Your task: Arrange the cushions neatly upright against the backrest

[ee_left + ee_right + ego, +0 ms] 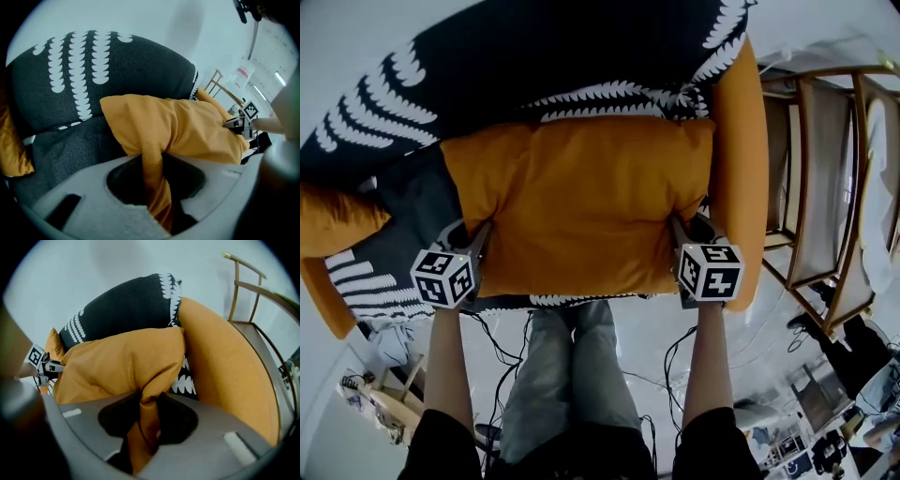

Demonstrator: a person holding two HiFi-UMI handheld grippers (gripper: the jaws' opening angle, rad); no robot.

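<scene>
At the front of the sofa, the plump plain orange fabric cushion lies broad across the dark grey seat, its long side running left to right. The left gripper has its jaws drawn in narrow on a pinch of the orange cover at the near left corner. The right gripper matches it at the near right corner, a fold of orange cloth clamped between its jaws. So it's a two-corner hold!

Behind the cushion stands the big black cushion with the white leaf print. A second small orange cushion sits off to the left, and the curved orange sofa arm closes in on the right.

How to do this well? As I judge it:
- Raise both corners at the same pace, so the cushion doesn't twist.
- Swing the held edge up and over, and let the far edge stay planted on the seat.
- Lean it flat against the black cushion, centred between its neighbours.
- Mind those thin pinches; only cover fabric is caught, and a jerk could slip it free.
- Open the jaws only once it stands unaided.
</scene>
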